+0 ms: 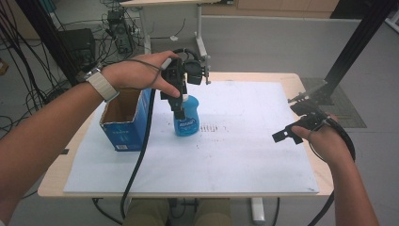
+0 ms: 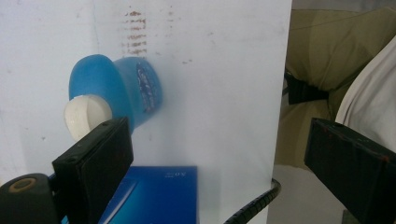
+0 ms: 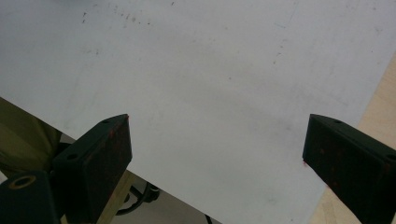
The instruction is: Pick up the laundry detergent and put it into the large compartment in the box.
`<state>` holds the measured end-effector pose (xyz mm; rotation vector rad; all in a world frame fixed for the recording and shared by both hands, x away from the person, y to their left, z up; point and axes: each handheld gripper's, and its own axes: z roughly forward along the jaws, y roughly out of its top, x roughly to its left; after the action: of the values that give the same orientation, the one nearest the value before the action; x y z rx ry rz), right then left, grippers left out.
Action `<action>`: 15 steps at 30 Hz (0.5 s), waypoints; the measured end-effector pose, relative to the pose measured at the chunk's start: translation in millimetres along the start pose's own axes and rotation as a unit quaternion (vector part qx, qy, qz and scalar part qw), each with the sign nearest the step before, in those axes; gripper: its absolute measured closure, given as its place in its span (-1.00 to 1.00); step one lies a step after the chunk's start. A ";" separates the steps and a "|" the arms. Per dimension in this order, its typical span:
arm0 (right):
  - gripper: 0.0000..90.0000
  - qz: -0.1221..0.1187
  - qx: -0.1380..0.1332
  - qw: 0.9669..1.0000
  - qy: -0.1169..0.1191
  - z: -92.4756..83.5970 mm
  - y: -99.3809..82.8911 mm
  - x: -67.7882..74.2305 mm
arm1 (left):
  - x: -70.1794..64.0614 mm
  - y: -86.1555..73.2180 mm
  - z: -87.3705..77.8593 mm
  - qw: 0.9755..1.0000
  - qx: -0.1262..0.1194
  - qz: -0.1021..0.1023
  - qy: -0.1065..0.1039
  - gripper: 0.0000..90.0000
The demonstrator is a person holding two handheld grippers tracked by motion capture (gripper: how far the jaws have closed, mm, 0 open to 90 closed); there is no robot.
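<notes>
The left gripper (image 1: 180, 109) hangs above a blue bottle (image 1: 187, 121) that stands upright on the white board (image 1: 244, 155), just beside an open blue box (image 1: 124, 123). In the left gripper view its jaws are spread wide, one close by the bottle's white cap (image 2: 87, 115), nothing between them. The right gripper (image 1: 285, 135) hangs low over the board's right edge, well apart from the bottle, jaws also spread and empty.

The step looks like taking hold of the bottle — perhaps to put it in the box, though that is a guess. To do it well, centre the jaws first: the cap sits off to one side of the gap, so shift the left gripper until the neck lies midway between the pads. Come down straight, close on the neck below the cap rather than on the rounded body, which may slip — and squeeze gently so the bottle stays upright
</notes>
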<state>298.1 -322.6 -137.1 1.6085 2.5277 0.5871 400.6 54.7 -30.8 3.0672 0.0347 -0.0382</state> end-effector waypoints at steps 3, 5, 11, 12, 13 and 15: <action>-0.82 0.002 -0.003 1.000 -0.003 -3.1 -1.6 0.5 | -1.3 1.3 -3.5 1.000 0.002 0.002 0.001 -0.82; -0.82 0.002 -0.004 1.000 -0.003 -4.0 -2.3 0.8 | -2.0 0.4 -4.3 1.000 -0.001 0.002 0.003 -0.82; -0.82 0.002 -0.005 1.000 -0.001 -4.3 -4.4 1.8 | -3.5 3.6 -7.2 1.000 0.000 0.005 0.006 -0.82; -0.82 0.002 -0.005 1.000 -0.002 -4.5 -4.6 1.9 | -3.8 4.1 -8.0 1.000 0.000 0.005 0.005 -0.82; -0.82 0.002 -0.006 1.000 -0.003 -4.7 -4.9 2.0 | -4.1 3.9 -8.1 1.000 -0.001 0.004 0.007 -0.82; -0.82 0.003 -0.006 1.000 -0.004 -5.2 -5.1 1.9 | -3.4 3.9 -8.7 1.000 0.000 0.003 0.007 -0.82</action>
<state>291.4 -324.3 -133.9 1.6112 2.5097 0.5955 397.5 51.4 -21.7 3.0666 0.0276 -0.0179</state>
